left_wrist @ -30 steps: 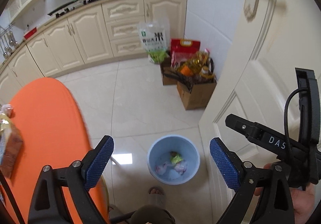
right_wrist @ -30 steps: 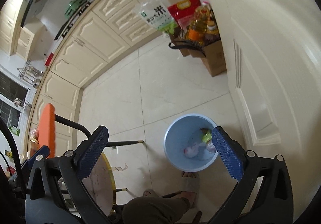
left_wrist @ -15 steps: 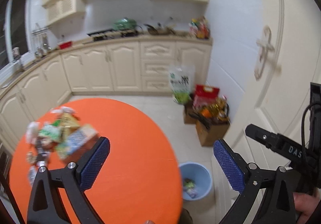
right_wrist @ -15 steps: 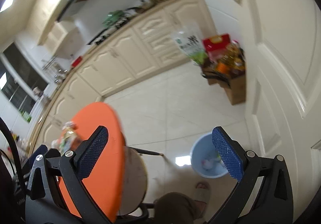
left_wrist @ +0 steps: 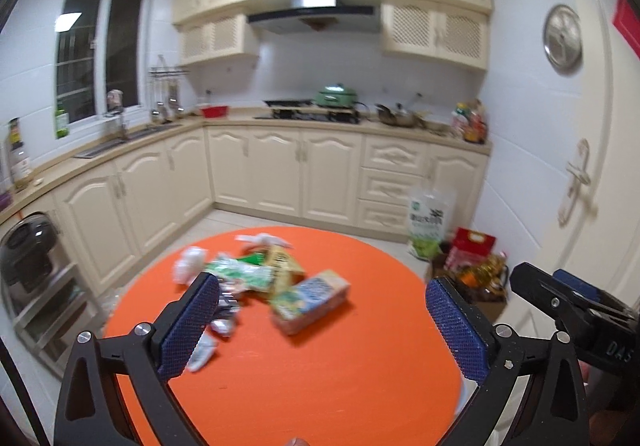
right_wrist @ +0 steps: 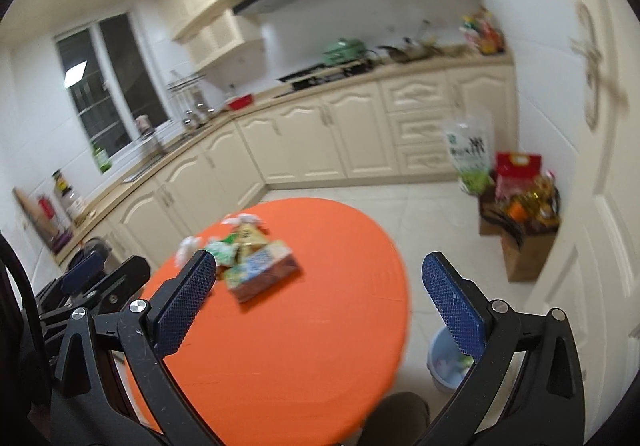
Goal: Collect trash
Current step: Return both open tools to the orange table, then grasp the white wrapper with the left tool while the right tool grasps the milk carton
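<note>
Left wrist view: my left claw [left_wrist: 320,322] points forward and slightly down over the round orange worktop [left_wrist: 320,378], its blue pads [left_wrist: 188,326] spread wide with nothing between them; the jaws have just been opening to this full spread. Beyond the pads lies the trash pile [left_wrist: 256,278]: a blue-and-green carton [left_wrist: 310,300] nearest me, green wrappers [left_wrist: 240,274] behind it, crumpled white paper [left_wrist: 188,260] toward the far left. All of it is smeared by blur, so I cannot read any print, and the left pad covers part of the small scraps beside it. At the right edge my right claw [left_wrist: 560,294] shows only as a black arm, cut off by the frame. A cardboard box [left_wrist: 480,286] on the floor is half hidden behind the right pad.

Right wrist view: my right claw [right_wrist: 320,302] is tilted down the same way, rolled a little, jaws wide apart and empty. The same trash pile [right_wrist: 248,258] sits on the worktop [right_wrist: 300,346] just past the left pad, blurred. The blue bin [right_wrist: 444,362] stands on the floor beside the worktop, partly hidden by my right pad [right_wrist: 456,306]; a few scraps lie inside it. My left claw [right_wrist: 92,278] peeks in at the left, its state unreadable from here.
</note>
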Available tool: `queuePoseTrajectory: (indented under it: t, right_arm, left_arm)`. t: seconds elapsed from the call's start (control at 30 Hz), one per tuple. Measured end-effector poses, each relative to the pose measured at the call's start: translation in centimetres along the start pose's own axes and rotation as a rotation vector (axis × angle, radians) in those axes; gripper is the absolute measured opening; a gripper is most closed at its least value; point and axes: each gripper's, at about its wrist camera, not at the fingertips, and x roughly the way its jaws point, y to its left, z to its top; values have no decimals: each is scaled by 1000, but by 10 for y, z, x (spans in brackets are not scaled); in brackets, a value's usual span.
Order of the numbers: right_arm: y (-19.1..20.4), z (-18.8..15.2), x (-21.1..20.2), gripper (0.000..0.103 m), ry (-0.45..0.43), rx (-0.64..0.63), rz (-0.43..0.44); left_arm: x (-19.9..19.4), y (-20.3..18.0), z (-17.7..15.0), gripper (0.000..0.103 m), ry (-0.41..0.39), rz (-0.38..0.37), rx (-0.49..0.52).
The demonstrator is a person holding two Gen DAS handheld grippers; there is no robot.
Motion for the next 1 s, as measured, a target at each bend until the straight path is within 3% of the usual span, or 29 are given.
queuePoseTrajectory:
  t: [0.23, 0.43, 0.73, 0.9, 1.0]
  right_arm:
    - [77, -8, -10, 103, -26, -143, 25]
    - [123, -15, -14, 103, -51, -233, 37]
    - [137, -26, -7, 103, -22, -267, 64]
    - [126, -29, 3, 103, 7, -250, 43]
    - [114, -31, 17, 103, 44, -222, 19]
  left_arm:
    - [-66, 42, -38, 102, -62, 100, -64]
    - [-101, 47, -69, 102, -91, 147, -110]
    - [-125, 50, -100, 102, -61, 169, -157]
    - [-114, 61, -96, 102, -21, 181, -178]
    - [-87, 69, -72, 102, 21, 189, -192]
